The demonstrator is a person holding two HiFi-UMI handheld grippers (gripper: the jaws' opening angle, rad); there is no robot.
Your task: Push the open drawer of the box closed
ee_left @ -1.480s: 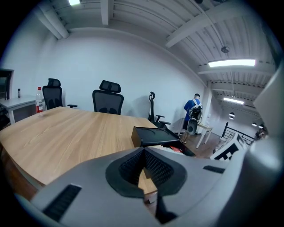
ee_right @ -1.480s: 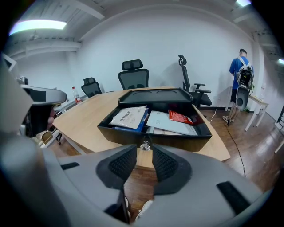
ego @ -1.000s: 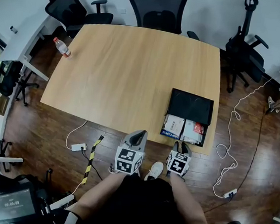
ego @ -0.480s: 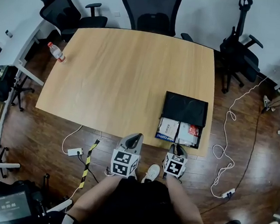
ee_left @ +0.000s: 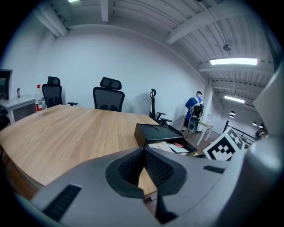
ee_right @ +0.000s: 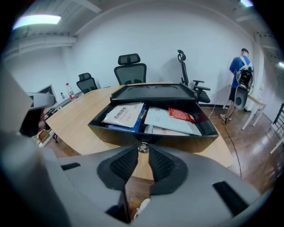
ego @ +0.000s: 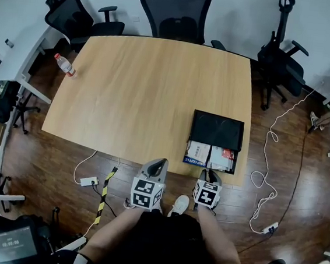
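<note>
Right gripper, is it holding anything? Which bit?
Yes. The right gripper, whose jaws have just been closing, pinches the small metal knob on the front of the open drawer.

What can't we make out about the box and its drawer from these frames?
- Under the papers: right gripper view, they cover the floor of the drawer.
- Inside the box, behind the drawer: head view, the box's own top covers it.
- Print on the papers: head view, too small.
- Label on the bottle: head view, too small.
</note>
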